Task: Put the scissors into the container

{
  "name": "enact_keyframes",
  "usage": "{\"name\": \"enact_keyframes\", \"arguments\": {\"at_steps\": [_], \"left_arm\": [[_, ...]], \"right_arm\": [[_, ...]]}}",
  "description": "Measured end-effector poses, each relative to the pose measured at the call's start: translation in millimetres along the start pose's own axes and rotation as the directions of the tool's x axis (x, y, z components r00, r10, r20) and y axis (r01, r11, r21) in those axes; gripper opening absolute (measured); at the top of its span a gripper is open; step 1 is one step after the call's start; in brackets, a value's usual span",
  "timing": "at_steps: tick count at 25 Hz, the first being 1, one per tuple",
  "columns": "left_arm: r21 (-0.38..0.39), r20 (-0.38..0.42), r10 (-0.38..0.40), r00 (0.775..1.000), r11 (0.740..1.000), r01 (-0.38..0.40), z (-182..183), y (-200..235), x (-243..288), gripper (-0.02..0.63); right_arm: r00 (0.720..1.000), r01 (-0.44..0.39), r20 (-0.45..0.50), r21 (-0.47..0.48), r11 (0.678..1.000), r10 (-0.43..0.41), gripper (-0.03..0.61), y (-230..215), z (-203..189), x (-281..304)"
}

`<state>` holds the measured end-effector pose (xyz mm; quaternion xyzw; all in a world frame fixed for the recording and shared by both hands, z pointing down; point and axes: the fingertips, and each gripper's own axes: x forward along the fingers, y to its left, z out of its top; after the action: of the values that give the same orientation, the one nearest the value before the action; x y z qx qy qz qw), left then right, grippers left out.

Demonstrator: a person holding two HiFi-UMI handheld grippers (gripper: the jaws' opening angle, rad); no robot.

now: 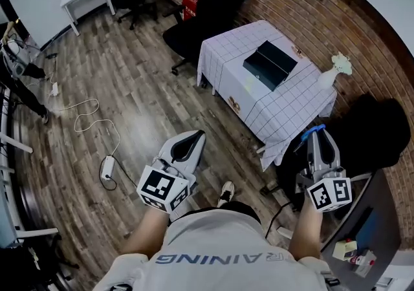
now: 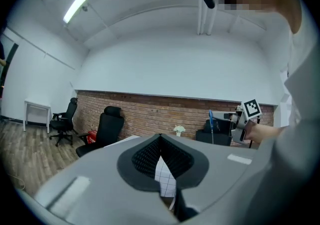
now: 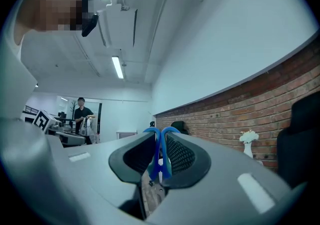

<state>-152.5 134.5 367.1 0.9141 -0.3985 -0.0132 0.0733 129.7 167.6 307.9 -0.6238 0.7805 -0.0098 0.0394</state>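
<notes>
A dark open container (image 1: 270, 63) sits on a table under a white checked cloth (image 1: 259, 105), ahead of me across the wooden floor. My right gripper (image 1: 317, 132) is held at waist height, well short of the table, shut on blue-handled scissors (image 1: 315, 129). In the right gripper view the blue scissors (image 3: 159, 155) stand pinched between the jaws of that gripper (image 3: 160, 135). My left gripper (image 1: 196, 135) hovers over the floor to the left, shut, with nothing in it (image 2: 160, 139). From the left gripper view the scissors (image 2: 211, 119) show in the other gripper.
A white vase of flowers (image 1: 331, 75) stands at the table's right end. Black office chairs (image 1: 217, 5) are behind the table and another dark chair (image 1: 378, 134) is at right. Cables and a power strip (image 1: 107, 168) lie on the floor. A person (image 3: 82, 114) stands far off.
</notes>
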Motion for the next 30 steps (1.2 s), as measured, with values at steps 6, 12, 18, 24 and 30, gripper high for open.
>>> {"name": "enact_keyframes", "arguments": {"at_steps": [6, 12, 18, 24, 30], "left_arm": [[0.001, -0.017, 0.014, 1.0, 1.0, -0.014, 8.1, 5.1, 68.1, 0.0], [0.002, -0.026, 0.022, 0.999, 1.0, -0.022, 5.6, 2.3, 147.0, 0.001], [0.024, -0.055, 0.041, 0.998, 0.999, -0.04, 5.6, -0.2, 209.9, 0.0], [0.042, -0.077, 0.032, 0.996, 0.999, -0.029, 2.7, 1.6, 251.4, 0.0], [0.05, -0.082, -0.013, 0.997, 0.999, 0.017, 1.2, 19.1, 294.8, 0.0]], "right_arm": [[1.0, -0.008, 0.002, 0.024, 1.0, 0.008, 0.089, -54.6, 2.2, 42.8], [1.0, 0.005, 0.002, 0.039, 0.999, -0.005, 0.089, -126.9, -3.1, 69.1], [1.0, 0.012, -0.004, 0.075, 0.997, -0.012, 0.089, -190.1, -13.7, 95.5], [1.0, 0.026, 0.006, 0.111, 0.993, -0.027, 0.089, -224.4, -23.6, 112.5], [0.998, 0.066, 0.014, 0.099, 0.993, -0.068, 0.089, -243.9, -24.5, 134.1]]}}
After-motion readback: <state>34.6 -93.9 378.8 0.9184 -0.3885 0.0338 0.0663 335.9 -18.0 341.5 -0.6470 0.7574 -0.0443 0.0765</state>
